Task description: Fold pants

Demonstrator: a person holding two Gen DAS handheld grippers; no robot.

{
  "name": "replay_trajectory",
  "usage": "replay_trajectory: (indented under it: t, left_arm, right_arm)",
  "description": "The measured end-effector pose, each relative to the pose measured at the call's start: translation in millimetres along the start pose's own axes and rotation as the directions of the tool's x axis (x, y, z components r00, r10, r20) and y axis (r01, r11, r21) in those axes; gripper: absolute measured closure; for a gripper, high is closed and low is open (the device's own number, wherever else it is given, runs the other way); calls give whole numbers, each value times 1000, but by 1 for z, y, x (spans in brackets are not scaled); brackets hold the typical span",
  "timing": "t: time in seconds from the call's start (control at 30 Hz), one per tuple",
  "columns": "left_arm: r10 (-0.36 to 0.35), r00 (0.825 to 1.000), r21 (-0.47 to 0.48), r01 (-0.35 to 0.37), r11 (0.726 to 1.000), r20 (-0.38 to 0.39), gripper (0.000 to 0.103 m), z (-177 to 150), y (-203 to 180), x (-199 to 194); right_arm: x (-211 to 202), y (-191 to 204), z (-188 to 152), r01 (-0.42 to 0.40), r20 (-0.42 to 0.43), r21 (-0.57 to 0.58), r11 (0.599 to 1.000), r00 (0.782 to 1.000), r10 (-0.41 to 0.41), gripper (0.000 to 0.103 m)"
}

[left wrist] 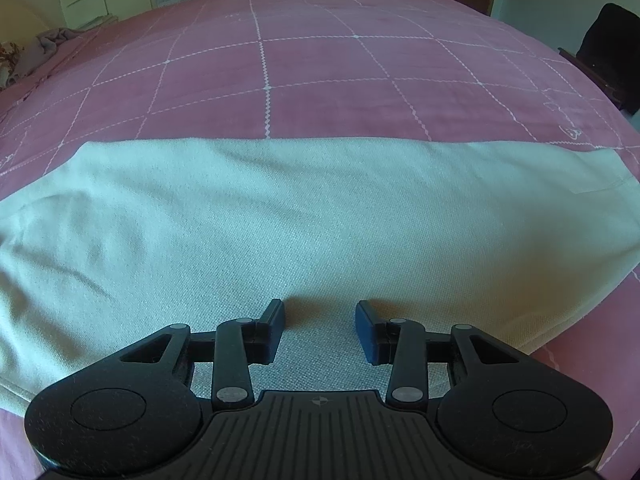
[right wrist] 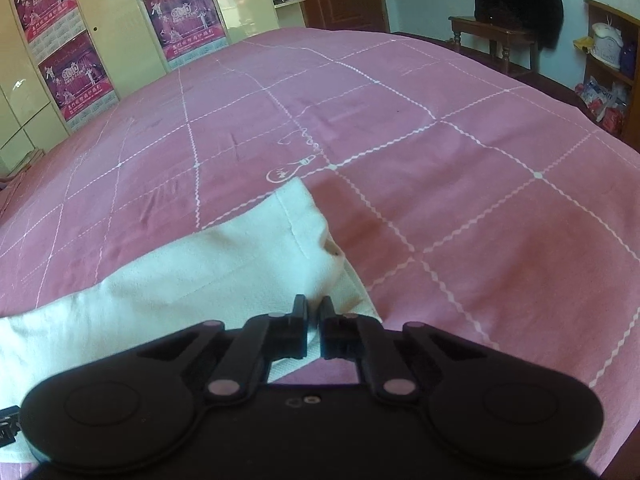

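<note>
The pale cream pants (left wrist: pixel 304 216) lie flat across the pink checked bedspread (left wrist: pixel 320 80), folded lengthwise into one long band. My left gripper (left wrist: pixel 320 320) is open and empty, low over the near edge of the pants at mid length. In the right wrist view the pants' hem end (right wrist: pixel 296 224) points away to the right. My right gripper (right wrist: pixel 314 316) is shut on the near corner of that hem, with cloth pinched between the fingers.
The bedspread (right wrist: pixel 440 160) stretches far ahead in both views. A wardrobe with posters (right wrist: pixel 180 20) stands beyond the bed. A wooden chair with a dark coat (right wrist: pixel 516 4) and shelves (right wrist: pixel 608 64) stand at the right. A crumpled blanket (left wrist: pixel 40 44) lies far left.
</note>
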State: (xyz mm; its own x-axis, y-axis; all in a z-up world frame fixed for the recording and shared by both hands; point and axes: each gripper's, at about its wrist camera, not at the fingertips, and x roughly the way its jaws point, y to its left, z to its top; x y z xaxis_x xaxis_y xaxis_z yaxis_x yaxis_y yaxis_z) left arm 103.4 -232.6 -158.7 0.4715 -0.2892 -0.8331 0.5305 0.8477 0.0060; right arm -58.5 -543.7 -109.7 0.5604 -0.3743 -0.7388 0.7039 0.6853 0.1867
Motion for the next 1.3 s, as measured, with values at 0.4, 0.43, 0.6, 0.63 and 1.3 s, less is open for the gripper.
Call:
replay_trajectory:
  t: [0.4,0.43,0.6,0.63,1.3]
  left_arm:
    - [19,1000,-5,-20,1000,-13,63,5,-1,-3]
    - [23,1000,-2,-23,1000,-7,63,6,-2,-3]
    - [33,999,-7,-33,999,11,63,19,-3,0]
    - [38,999,-13,-38,999,14,63,23,-2,2]
    - [204,978,-62,-202,977,35,46,72,50,70]
  right_arm:
    - [-19,-4,-4,83,77,-50,995,994,-79,80]
    - [-22,0,-1,66,89,-62,996,994,-61,81]
    - [-14,53,3,-56,48,-215,975,997,68,81]
    - [-9,66,2,-86,23,-236,968,995,94,81]
    - [57,183,-3,-160,-44,-431,888,987,157,78]
